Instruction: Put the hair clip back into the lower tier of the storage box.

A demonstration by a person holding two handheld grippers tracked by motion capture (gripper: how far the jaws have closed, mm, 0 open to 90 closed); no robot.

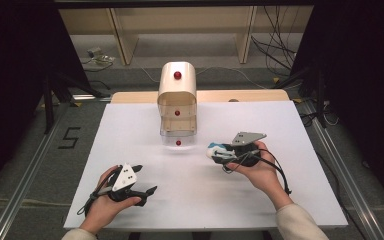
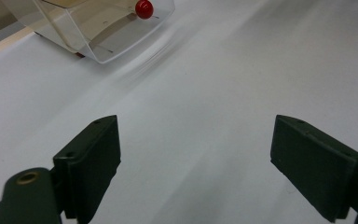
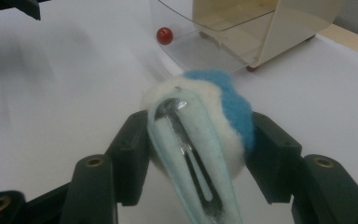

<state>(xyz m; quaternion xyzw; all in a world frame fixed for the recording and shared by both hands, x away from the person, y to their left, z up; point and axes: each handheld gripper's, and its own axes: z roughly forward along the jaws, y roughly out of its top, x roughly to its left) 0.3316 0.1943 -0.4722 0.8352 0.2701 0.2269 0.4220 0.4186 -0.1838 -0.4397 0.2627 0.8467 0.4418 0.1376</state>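
Observation:
A cream mini drawer cabinet [image 1: 177, 92] with red knobs stands at the table's back middle. Its clear bottom drawer [image 1: 179, 134] is pulled out toward me, red knob [image 1: 178, 143] in front. My right gripper [image 1: 214, 153] hovers right of the drawer, shut on a fluffy white and blue hair clip [image 3: 223, 100] with a pale blue felt strip and a metal snap. In the right gripper view the drawer [image 3: 205, 44] lies just beyond the clip. My left gripper [image 1: 147, 179] rests near the front left, open, with nothing between its fingers [image 2: 95, 158]. It faces the drawer [image 2: 98, 28].
The white tabletop [image 1: 260, 200] ends close behind my hands and at both sides. Beyond the table stand wooden shelf frames [image 1: 125, 35], with loose cables [image 1: 280, 45] on the floor at the right. A "5" marking [image 1: 69, 138] is on the floor at the left.

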